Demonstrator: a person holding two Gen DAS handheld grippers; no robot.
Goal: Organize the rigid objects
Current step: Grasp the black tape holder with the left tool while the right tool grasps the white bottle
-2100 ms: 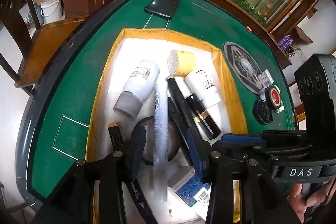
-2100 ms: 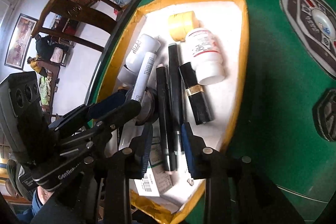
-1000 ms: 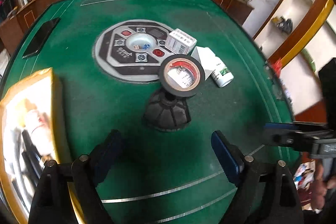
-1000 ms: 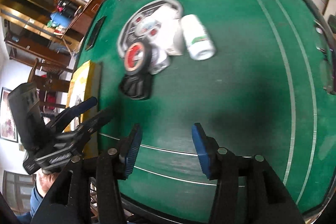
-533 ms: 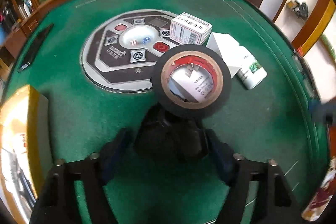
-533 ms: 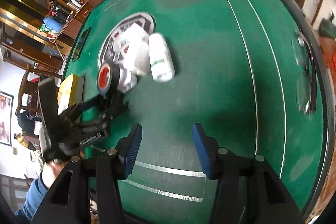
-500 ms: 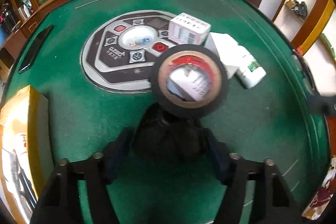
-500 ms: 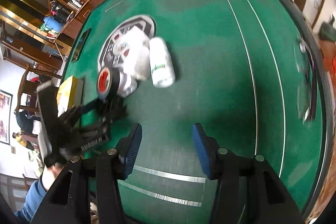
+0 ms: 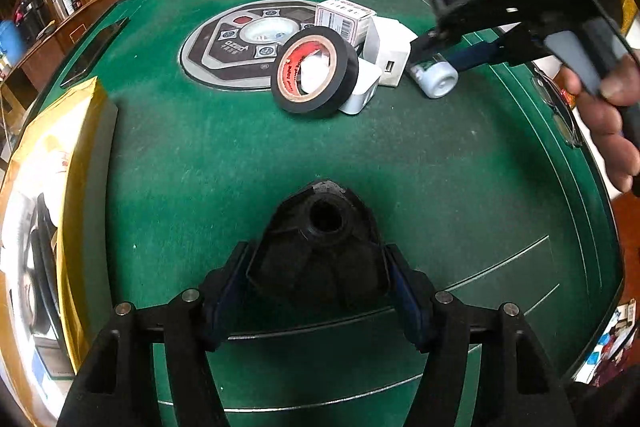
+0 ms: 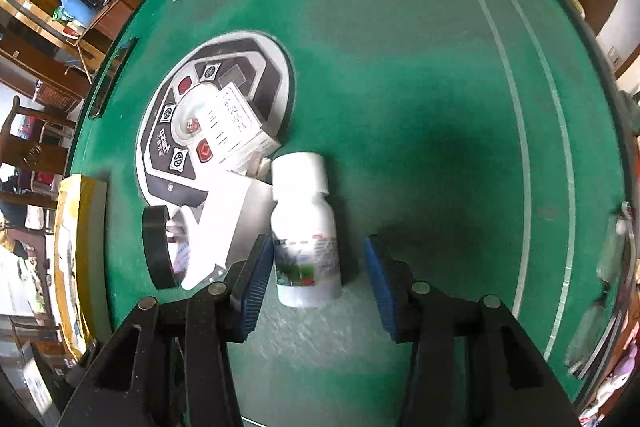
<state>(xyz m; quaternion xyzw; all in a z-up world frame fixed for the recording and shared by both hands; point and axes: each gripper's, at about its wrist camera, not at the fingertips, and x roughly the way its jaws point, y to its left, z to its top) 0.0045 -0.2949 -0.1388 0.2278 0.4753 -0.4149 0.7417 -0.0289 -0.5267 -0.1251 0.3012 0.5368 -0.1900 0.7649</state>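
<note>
A black cone-shaped plastic piece (image 9: 320,247) with a hole in its top sits between the blue pads of my left gripper (image 9: 316,291), which is shut on it just above the green felt. A white bottle (image 10: 306,239) lies on the felt between the fingers of my right gripper (image 10: 320,279). Its jaws are closing: the left pad (image 10: 256,279) touches the bottle, while the right pad stands apart from it. The left wrist view shows the right gripper (image 9: 452,55) over that bottle (image 9: 436,79), held by a hand. A black tape roll (image 9: 314,71) leans on a white charger (image 9: 390,47).
A small white box (image 9: 344,17) lies on the round control panel (image 9: 240,43) set in the table. A yellow-rimmed tray (image 9: 76,147) holding several items stands at the left. A dark phone (image 9: 96,55) lies near the far left rim. Wooden furniture surrounds the table.
My left gripper came down and shut on the black piece, which now stands apart from the tape roll. My right gripper swung over to the white bottle and now straddles it.
</note>
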